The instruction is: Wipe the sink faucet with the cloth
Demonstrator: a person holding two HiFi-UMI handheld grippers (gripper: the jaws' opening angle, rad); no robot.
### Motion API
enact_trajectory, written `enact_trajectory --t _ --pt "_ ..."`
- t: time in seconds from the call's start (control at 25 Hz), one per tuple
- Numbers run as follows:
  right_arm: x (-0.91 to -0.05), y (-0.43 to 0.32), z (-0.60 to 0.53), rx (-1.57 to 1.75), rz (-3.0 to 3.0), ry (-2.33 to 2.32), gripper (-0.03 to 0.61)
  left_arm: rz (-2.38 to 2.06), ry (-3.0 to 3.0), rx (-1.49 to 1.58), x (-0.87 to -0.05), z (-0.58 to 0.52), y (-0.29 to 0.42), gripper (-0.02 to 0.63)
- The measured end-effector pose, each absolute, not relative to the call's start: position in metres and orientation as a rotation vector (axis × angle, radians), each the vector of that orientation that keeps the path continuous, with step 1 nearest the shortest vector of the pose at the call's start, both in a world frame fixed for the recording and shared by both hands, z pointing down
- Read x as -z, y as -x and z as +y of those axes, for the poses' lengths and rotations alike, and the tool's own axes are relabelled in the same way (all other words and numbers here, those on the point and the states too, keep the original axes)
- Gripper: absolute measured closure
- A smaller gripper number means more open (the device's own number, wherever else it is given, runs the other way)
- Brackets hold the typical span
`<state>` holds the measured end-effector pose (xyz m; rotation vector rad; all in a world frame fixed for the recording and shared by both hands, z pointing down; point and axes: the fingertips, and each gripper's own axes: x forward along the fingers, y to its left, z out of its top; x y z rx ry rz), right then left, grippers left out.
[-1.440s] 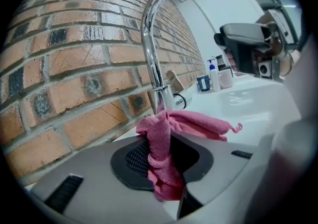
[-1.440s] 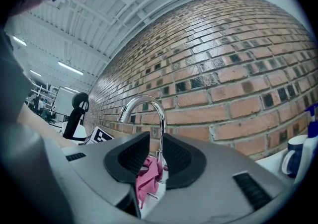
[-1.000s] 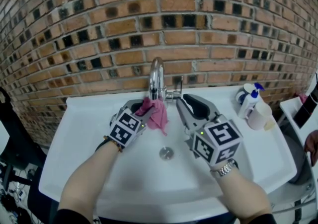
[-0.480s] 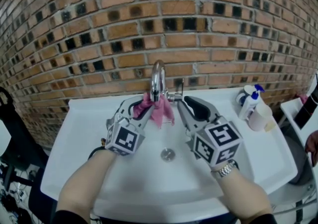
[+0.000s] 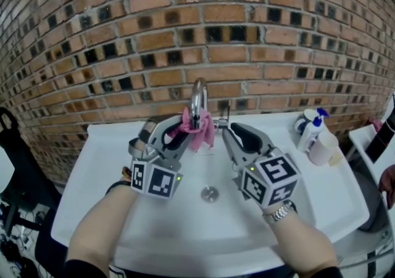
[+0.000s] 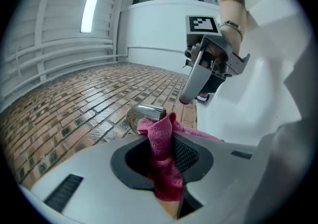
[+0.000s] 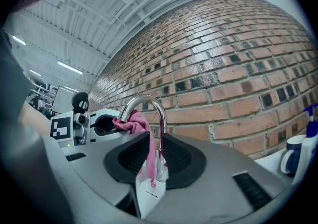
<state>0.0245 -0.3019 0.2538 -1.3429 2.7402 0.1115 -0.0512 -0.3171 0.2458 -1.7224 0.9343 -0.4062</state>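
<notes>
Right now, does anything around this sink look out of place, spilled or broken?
Nothing stands out. The pink cloth pinched in the left tongs lies against the faucet spout, no spill shows in the sink, and the bottles at its corner stand upright.

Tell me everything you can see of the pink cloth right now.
The cloth is pink, with a nubby weave like microfibre, and is bunched and crumpled. The left gripper clamps it between its pads. The cloth's bunched top sits against the chrome faucet at the spout end, under the arch, and a loose tail hangs down toward the basin.
</notes>
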Motion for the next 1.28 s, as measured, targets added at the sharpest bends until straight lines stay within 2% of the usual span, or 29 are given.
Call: enact_trajectory --t 0.84,1.28 --pt "-0.259 -0.025 -0.304 -0.11 2.748 1.363 0.486 0.945 1.682 0.312 -0.202 -0.339 0.04 0.532" --pt "-0.258 -0.027 -0.304 -0.108 2.748 1.361 0.486 0.989 1.864 0.323 -0.21 -0.375 0.033 0.531"
